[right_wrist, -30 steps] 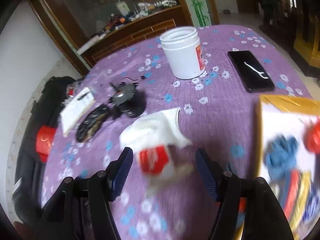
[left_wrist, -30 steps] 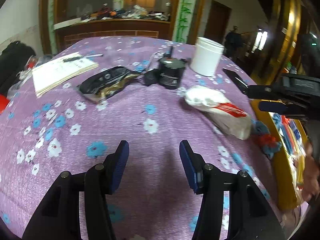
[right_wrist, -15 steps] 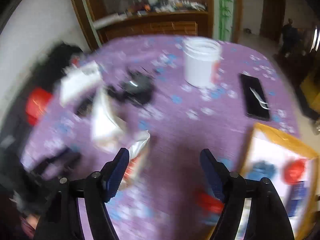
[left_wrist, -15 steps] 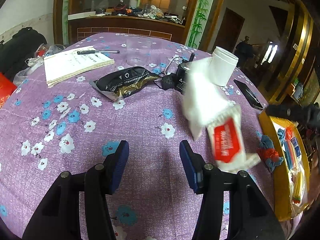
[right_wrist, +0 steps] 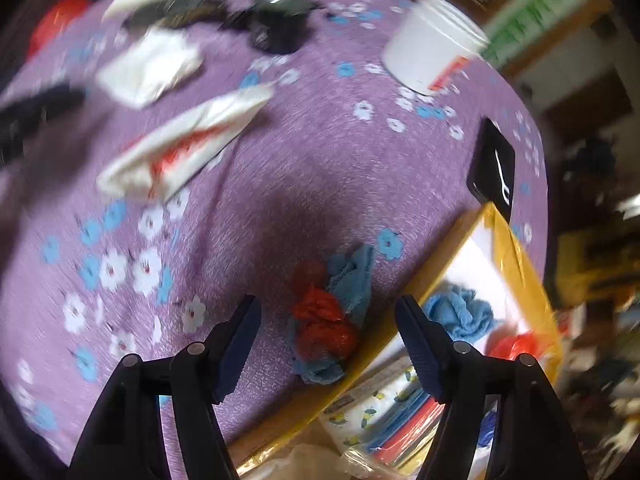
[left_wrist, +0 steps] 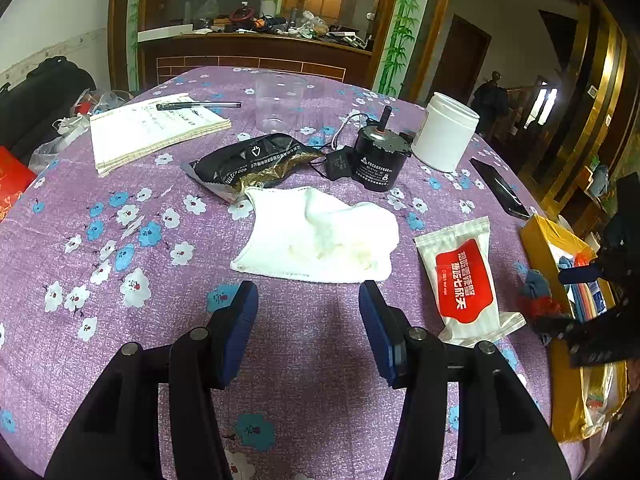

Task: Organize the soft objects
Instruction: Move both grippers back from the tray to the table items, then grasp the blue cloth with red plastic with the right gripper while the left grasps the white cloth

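Lying flat on the purple flowered tablecloth (left_wrist: pixel 132 264), the white cloth (left_wrist: pixel 320 236) sits just past our left gripper (left_wrist: pixel 308 312), whose jaws stand open and empty. At about three o'clock from the cloth we see a white-and-red packet (left_wrist: pixel 464 280). Our right gripper (right_wrist: pixel 328 332) is open too, with a crumpled red-and-blue rag (right_wrist: pixel 332 316) between its fingers, beside a yellow box (right_wrist: pixel 516 248) that the frame cuts off. That view is blurred, so the jar (right_wrist: pixel 432 48) and phone (right_wrist: pixel 494 168) are only roughly readable.
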